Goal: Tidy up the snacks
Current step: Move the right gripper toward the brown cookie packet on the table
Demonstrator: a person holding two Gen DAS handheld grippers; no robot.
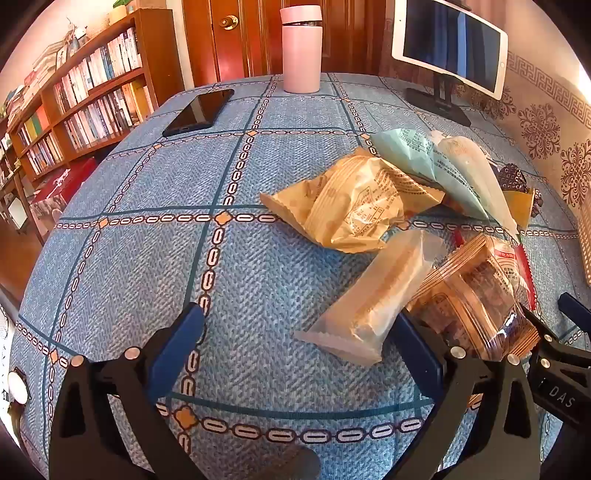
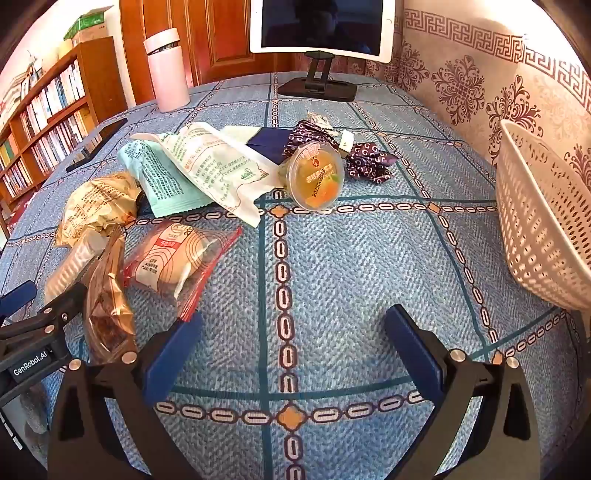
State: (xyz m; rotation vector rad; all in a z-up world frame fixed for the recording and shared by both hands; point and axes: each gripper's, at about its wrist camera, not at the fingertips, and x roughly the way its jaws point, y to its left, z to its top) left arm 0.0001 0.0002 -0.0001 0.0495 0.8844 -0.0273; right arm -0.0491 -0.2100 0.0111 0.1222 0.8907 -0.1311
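Several wrapped snacks lie loose on the blue checked tablecloth [image 2: 332, 266]. A tan crinkled pack [image 1: 354, 206], a pale translucent bar [image 1: 376, 291], a clear brown biscuit pack [image 1: 476, 306] and mint-green packs [image 1: 413, 155] show in the left wrist view. The right wrist view adds a red-edged bun pack [image 2: 173, 258], an orange jelly cup [image 2: 317, 177], purple wrappers [image 2: 369, 158] and a white lattice basket [image 2: 539, 221] at the right. My left gripper [image 1: 303, 339] stands open over bare cloth, its right finger beside the pale bar. My right gripper [image 2: 295, 343] is open and holds nothing.
A pink flask [image 1: 301, 51], a black phone [image 1: 199, 110] and a tablet on a stand [image 2: 321, 29] sit at the table's far side. A bookshelf [image 1: 85, 96] stands beyond the left edge. A patterned wall [image 2: 480, 74] runs along the right.
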